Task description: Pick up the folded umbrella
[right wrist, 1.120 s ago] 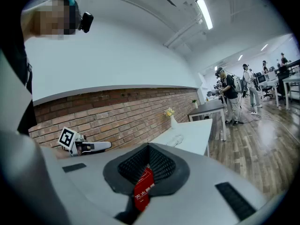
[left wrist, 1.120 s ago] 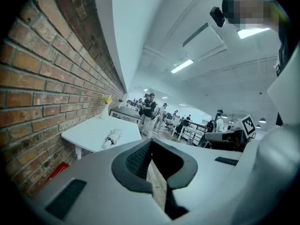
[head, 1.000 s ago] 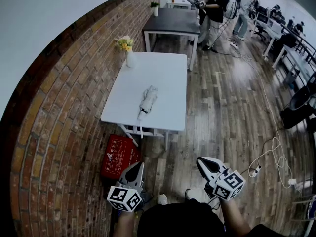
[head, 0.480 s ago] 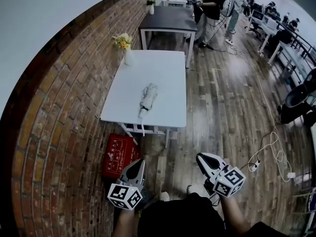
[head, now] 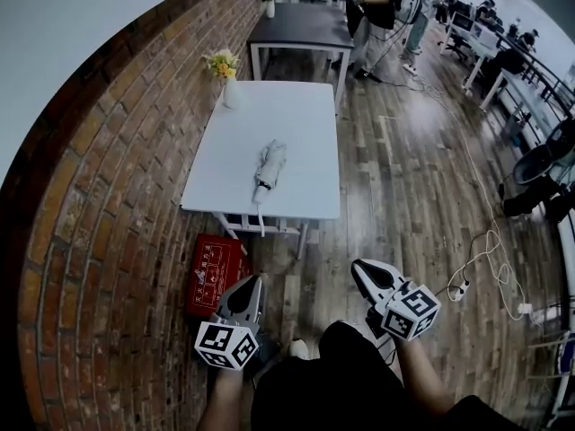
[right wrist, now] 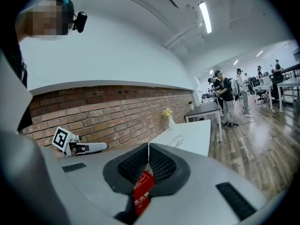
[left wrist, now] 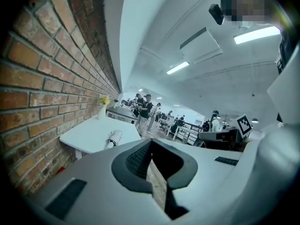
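Observation:
The folded umbrella, pale grey-white with a strap hanging off the near edge, lies on the white table. My left gripper and right gripper are held low over the wooden floor, well short of the table and apart from the umbrella. Both point toward the table with their jaws closed tip to tip and nothing between them. The left gripper view shows the umbrella far off beyond my shut left gripper. In the right gripper view it is a small shape past my shut right gripper.
A brick wall runs along the left. A red box lies on the floor under the table's near end. A vase of flowers stands at the table's far corner. A dark table, people and floor cables lie beyond and right.
Both grippers have moved a little forward toward the white table, still shut. The umbrella has not moved on the table.

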A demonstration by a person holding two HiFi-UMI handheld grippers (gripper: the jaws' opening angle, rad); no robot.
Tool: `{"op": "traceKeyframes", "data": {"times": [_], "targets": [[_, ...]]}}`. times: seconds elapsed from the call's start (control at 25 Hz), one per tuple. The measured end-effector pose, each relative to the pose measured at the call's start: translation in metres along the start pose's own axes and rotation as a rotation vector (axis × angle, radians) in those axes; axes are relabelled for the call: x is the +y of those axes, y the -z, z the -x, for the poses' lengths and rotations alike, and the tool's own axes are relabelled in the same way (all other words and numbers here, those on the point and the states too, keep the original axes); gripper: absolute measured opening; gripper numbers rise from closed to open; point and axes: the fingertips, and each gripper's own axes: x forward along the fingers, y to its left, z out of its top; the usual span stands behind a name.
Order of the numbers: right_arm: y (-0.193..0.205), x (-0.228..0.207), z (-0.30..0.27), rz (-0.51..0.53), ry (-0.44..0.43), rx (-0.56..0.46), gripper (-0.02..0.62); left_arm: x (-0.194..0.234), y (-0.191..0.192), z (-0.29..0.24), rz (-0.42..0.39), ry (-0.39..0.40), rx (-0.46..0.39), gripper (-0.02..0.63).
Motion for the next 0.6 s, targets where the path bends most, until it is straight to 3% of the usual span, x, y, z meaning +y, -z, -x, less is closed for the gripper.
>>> {"op": "traceKeyframes", "data": {"times": [0.32,0.6], "targets": [[-0.012,-0.011,-0.017,-0.034,-0.026,-0.026,0.023,-0.001,-0.004,-0.027,-0.012,0.018,0.016,0.014],[-0.018,-0.055,-0.045,-0.063,-0.071,-0.007,0.021,0.001,-0.012,-0.075,-0.015,-0.007,0.026,0.014]]}}
